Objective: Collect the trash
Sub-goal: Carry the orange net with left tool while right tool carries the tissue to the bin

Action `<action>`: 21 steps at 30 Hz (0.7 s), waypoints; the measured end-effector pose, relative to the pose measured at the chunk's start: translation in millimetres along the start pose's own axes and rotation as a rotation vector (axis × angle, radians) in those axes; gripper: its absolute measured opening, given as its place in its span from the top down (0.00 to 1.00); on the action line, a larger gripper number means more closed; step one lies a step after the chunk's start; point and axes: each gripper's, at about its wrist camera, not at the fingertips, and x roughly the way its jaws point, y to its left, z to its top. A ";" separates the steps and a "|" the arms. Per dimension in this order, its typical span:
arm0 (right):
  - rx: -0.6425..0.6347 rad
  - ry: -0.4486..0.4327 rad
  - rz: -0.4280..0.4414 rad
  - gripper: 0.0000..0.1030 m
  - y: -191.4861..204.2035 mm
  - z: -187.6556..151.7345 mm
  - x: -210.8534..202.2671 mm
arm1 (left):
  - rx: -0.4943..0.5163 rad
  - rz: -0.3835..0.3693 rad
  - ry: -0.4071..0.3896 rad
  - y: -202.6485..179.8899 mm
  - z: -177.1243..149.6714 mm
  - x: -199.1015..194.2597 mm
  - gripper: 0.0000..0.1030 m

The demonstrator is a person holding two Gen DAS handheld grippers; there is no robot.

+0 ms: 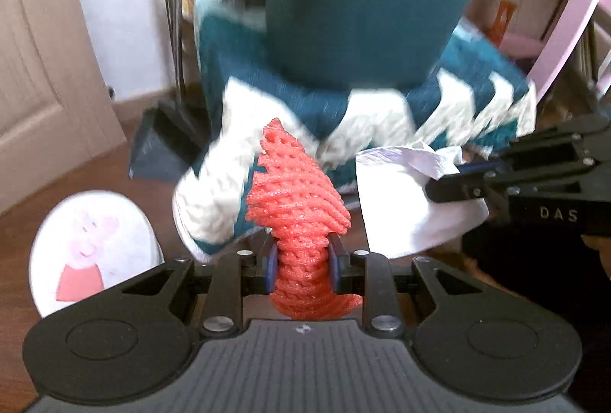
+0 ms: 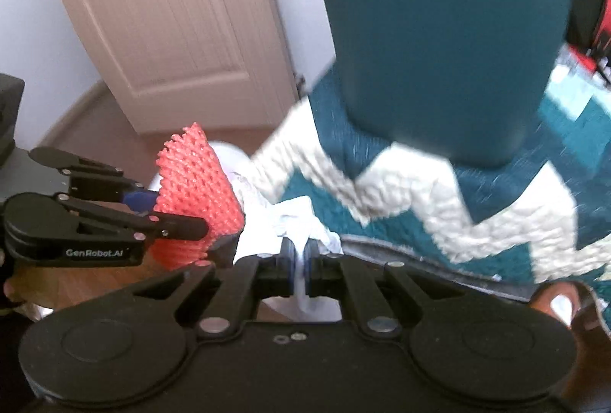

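You are pinching the red foam net [image 1: 301, 199] between the pads of the left gripper [image 1: 303, 260]; it is sticking out past the fingertips. Your right gripper [image 2: 301, 260] is pressing together on the white tissue [image 2: 294, 218], just beside the net, above the teal-and-white rug [image 2: 420, 191].

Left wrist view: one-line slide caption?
Left gripper clamps red foam fruit net; right gripper pinches white tissue beside it.
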 end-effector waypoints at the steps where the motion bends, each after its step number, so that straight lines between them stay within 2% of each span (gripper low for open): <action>1: -0.003 -0.020 0.001 0.96 0.9 -0.2 -12.3 | 0.000 0.010 -0.019 -4.4 5.3 -13.8 0.76; 10: -0.034 -0.214 -0.012 0.96 2.1 20.9 -131.8 | -0.020 0.084 -0.178 -59.3 32.3 -100.8 0.76; 21: -0.049 -0.403 -0.037 0.96 -14.6 57.0 -217.9 | 0.020 0.123 -0.345 -116.5 86.1 -174.7 0.75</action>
